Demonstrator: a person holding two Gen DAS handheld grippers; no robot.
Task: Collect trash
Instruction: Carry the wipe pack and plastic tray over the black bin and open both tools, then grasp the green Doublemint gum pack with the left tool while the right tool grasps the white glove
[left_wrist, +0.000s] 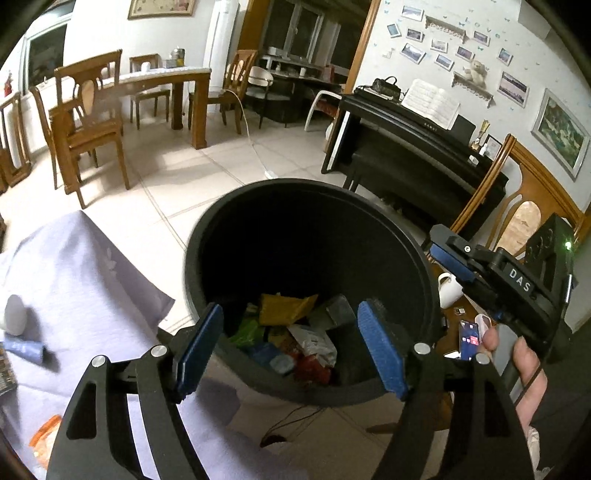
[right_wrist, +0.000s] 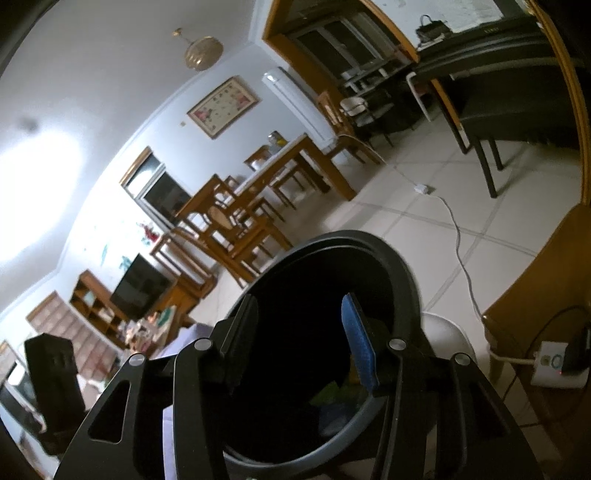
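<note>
A black round trash bin (left_wrist: 229, 206) stands on the tiled floor beside the table. Crumpled wrappers lie in its bottom, among them a yellow wrapper (left_wrist: 284, 306) and green, white and red pieces. My left gripper (left_wrist: 290, 306) hangs over the bin's near rim, open, with nothing between its blue pads. My right gripper (left_wrist: 441, 245) reaches in from the right at the bin's rim, and a hand (left_wrist: 528, 373) holds it. In the right wrist view the right gripper (right_wrist: 300, 299) is open and empty above the dark mouth of the bin (right_wrist: 369, 243).
A table with a lavender cloth (left_wrist: 92, 277) lies left of the bin, with an orange wrapper (left_wrist: 44, 439), a bluish tube (left_wrist: 26, 349) and a white object (left_wrist: 14, 314) on it. A white mug (left_wrist: 448, 290) and a phone (left_wrist: 469, 338) sit on a brown surface at right. Chairs and a piano stand behind.
</note>
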